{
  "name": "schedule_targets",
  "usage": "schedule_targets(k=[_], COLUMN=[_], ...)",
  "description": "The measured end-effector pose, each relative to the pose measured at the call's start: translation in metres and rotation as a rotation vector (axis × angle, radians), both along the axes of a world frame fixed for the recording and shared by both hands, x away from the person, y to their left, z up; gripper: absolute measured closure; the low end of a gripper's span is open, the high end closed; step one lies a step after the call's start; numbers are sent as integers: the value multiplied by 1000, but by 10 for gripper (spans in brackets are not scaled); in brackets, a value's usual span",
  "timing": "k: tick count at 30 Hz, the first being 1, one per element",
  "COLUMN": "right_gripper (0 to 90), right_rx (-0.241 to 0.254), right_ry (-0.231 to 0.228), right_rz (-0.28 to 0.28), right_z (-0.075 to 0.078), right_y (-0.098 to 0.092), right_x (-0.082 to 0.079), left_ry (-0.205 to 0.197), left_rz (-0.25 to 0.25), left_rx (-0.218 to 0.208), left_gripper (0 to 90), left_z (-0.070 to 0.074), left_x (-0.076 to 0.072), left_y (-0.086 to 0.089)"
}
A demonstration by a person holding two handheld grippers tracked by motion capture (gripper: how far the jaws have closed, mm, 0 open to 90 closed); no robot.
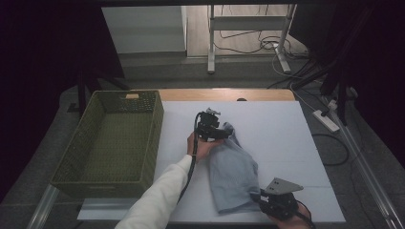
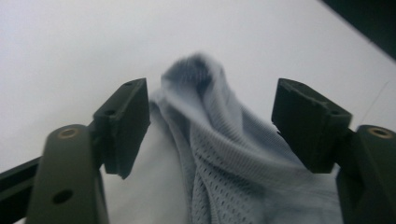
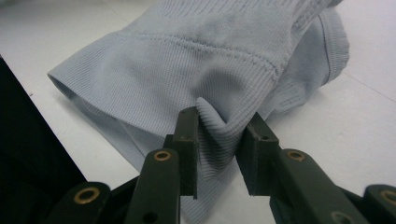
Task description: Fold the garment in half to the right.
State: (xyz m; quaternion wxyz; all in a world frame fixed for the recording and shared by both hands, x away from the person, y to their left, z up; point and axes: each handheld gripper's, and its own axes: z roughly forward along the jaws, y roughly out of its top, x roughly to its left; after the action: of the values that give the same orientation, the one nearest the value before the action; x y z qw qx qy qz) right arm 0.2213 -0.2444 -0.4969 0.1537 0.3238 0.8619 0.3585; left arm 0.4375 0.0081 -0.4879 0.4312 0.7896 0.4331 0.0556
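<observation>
A pale blue knitted garment [image 1: 234, 176] lies crumpled on the white table top [image 1: 282, 133], running from the middle toward the near edge. My left gripper [image 1: 223, 132] sits at the garment's far end. In the left gripper view its jaws [image 2: 212, 112] stand wide apart, with a raised fold of mesh cloth [image 2: 224, 154] between them and neither pad pressing on it. My right gripper [image 1: 260, 196] is at the garment's near end. In the right gripper view its jaws [image 3: 222, 135] pinch a small ridge of the ribbed hem [image 3: 196, 51].
A green woven basket [image 1: 155, 138] stands on the left, its right wall close to my left hand. The table's near edge runs just below my right gripper. A power strip [image 1: 326, 120] and cables lie on the floor to the right.
</observation>
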Motion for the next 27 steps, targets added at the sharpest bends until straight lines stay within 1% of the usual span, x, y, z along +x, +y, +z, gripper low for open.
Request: schedule_targets(k=[2, 4, 7, 11, 13, 15, 16, 19, 22, 25, 27], right_gripper=[698, 695, 674, 592, 542, 498, 484, 464, 456, 448, 446], right_rx=[-2, -4, -1, 4, 9, 24, 39, 56, 67, 84, 101], right_ry=[1, 2, 2, -5, -18, -44, -59, -104, -120, -132, -151], right_rz=[0, 1, 1, -1, -5, -12, -5, 4, 8, 11, 7], right_z=[0, -1, -1, 0, 2, 5, 7, 12, 14, 16, 19], right_y=[0, 1, 1, 1, 1, 1, 1, 1, 1, -1, -2], right_x=[0, 0, 1, 1, 0, -1, -1, -3, -2, -1, -2], left_ry=[-10, -19, -15, -10, -13, -15, -17, -18, -29, -30, -34], left_rz=[-10, -14, -10, -8, -13, -19, -19, -22, -29, -32, -35], left_rx=[-15, -8, -27, -49, -54, -63, -66, -62, -46, -52, -49], left_gripper=[255, 242, 231, 231, 234, 234, 237, 242, 248, 256, 262], left_z=[3, 6, 9, 11, 12, 14, 14, 15, 14, 13, 13], left_x=[-1, -2, -4, -5, -7, -10, -12, -17, -23, -28, -32], left_y=[1, 1, 5, 11, 14, 18, 20, 26, 30, 35, 37])
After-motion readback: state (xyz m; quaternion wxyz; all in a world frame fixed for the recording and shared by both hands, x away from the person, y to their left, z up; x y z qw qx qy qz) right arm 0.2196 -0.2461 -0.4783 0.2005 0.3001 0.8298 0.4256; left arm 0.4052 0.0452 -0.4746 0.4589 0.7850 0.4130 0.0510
